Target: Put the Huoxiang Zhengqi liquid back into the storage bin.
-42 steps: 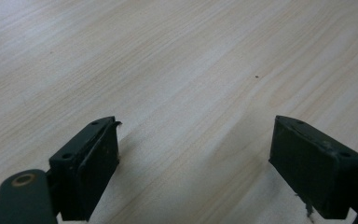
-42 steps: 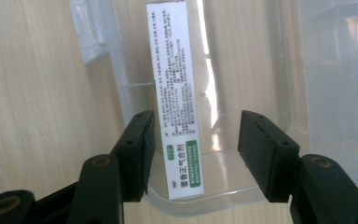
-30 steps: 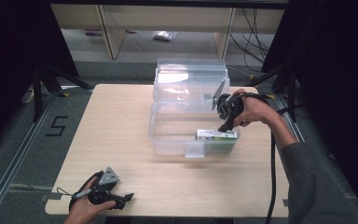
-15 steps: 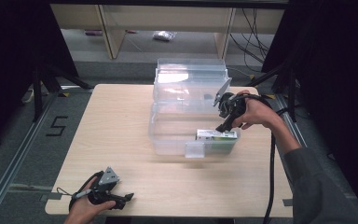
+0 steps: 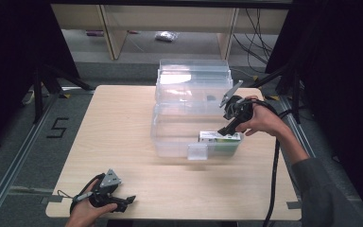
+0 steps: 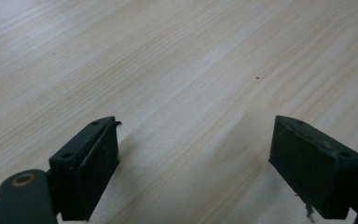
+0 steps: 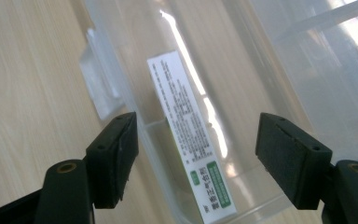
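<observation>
- Right tongs (image 5: 223, 131) angled down over the bin's (image 5: 170, 142) right corner; jaws have just been opening, released, nothing pinched.
- Left tongs (image 5: 128, 201) low at the worktop's (image 5: 123, 123) near-left edge, spread wide, empty.
- Box (image 5: 220, 137) lies in the clear bin, front right corner.

The table (image 5: 123, 142) has a pale wood-grain top with a smooth, matt finish. The storage box (image 5: 170, 137) is clear, glossy plastic that catches highlights. The carton (image 7: 191, 140) inside it looks like printed card, white and green, slightly satin. The gripper pads (image 7: 289, 158) are matt black, finely textured.
</observation>
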A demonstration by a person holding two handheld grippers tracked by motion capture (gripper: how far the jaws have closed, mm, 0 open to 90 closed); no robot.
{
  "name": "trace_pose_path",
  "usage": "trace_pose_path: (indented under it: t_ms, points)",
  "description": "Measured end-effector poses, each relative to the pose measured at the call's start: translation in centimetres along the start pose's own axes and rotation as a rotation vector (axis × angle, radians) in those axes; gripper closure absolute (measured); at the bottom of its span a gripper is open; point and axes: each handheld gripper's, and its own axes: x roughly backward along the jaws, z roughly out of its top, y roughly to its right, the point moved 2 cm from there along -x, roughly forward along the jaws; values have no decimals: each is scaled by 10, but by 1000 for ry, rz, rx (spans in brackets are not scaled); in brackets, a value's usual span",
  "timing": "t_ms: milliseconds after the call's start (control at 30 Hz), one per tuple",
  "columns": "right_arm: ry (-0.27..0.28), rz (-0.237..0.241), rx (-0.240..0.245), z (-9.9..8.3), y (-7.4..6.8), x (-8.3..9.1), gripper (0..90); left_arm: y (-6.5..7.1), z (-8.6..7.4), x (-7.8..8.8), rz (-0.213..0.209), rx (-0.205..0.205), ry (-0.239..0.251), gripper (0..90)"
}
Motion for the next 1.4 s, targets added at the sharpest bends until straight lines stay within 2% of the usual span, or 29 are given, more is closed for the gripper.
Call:
trace_pose_path:
  t_ms: [33, 67, 100, 300, 433, 467, 533, 633, 700, 733, 800, 900, 1000, 1033, 1133, 1167, 1200, 1233, 1267, 1300, 1333, 1367, 1400]
  points:
    - [12, 5, -11, -1, -1, 0, 308, 0, 0, -1, 0, 6, 4, 150]
    - [18, 8, 3, -1, 0, 0, 304, 0, 0, -1, 7, 1, -1, 150]
    - [18, 0, -13, -3, -2, 0, 303, 0, 0, -1, 6, 2, 0, 150]
    - [42, -1, -40, -9, -6, 0, 302, 0, 0, 0, -2, -2, -3, 150]
    - [68, -9, -63, -15, -8, 1, 296, 0, 0, 0, -1, 2, -1, 151]
    - [81, -9, -74, -16, -10, 1, 296, 0, 0, -1, -5, 17, -2, 150]
    - [100, -5, -74, -18, -12, 1, 296, 0, 0, -1, -5, 15, -3, 150]
    - [114, -12, -98, -21, -17, 1, 296, -1, 0, -1, 5, 2, -5, 150]
    - [142, -15, -113, -24, -17, 1, 296, 0, 0, -1, 5, 3, -5, 150]
    - [136, -13, -136, -25, -19, 3, 296, -1, 0, -1, 6, 3, -5, 150]
    - [168, -16, -122, -28, -18, 3, 294, 0, 0, -1, 5, 10, -5, 150]
    - [179, -17, -149, -32, -21, 3, 295, 0, 0, -1, 5, 4, -6, 150]
    - [196, -26, -155, -37, -22, 1, 294, 0, 0, -1, 5, 4, -7, 150]
    - [184, -11, -176, -38, -23, 2, 294, 0, 0, -1, 5, 4, -6, 150]
    - [196, -17, -165, -41, -24, 0, 290, 0, 0, -1, 6, 11, -6, 150]
    - [211, -7, -189, -41, -27, -1, 291, 0, 0, -1, 6, 5, -7, 150]
    - [227, -9, -193, -41, -28, -2, 290, 0, 0, -1, 5, 3, -7, 150]
    - [221, -15, -180, -42, -29, -2, 290, 0, 0, -1, 4, 2, -8, 150]
    - [209, -16, -204, -43, -32, -2, 291, 0, 0, -1, 5, 2, -7, 150]
    - [238, -9, -189, -43, -33, -5, 290, 0, 0, -1, 5, 3, -6, 150]
    - [224, -2, -196, -43, -35, -3, 290, 0, 0, -1, 5, 2, -7, 150]
    - [246, -7, -187, -44, -35, -5, 290, 0, 0, -1, 6, 3, -7, 151]
    - [245, -18, -186, -44, -36, -5, 290, 0, 0, -1, 6, 3, -7, 150]
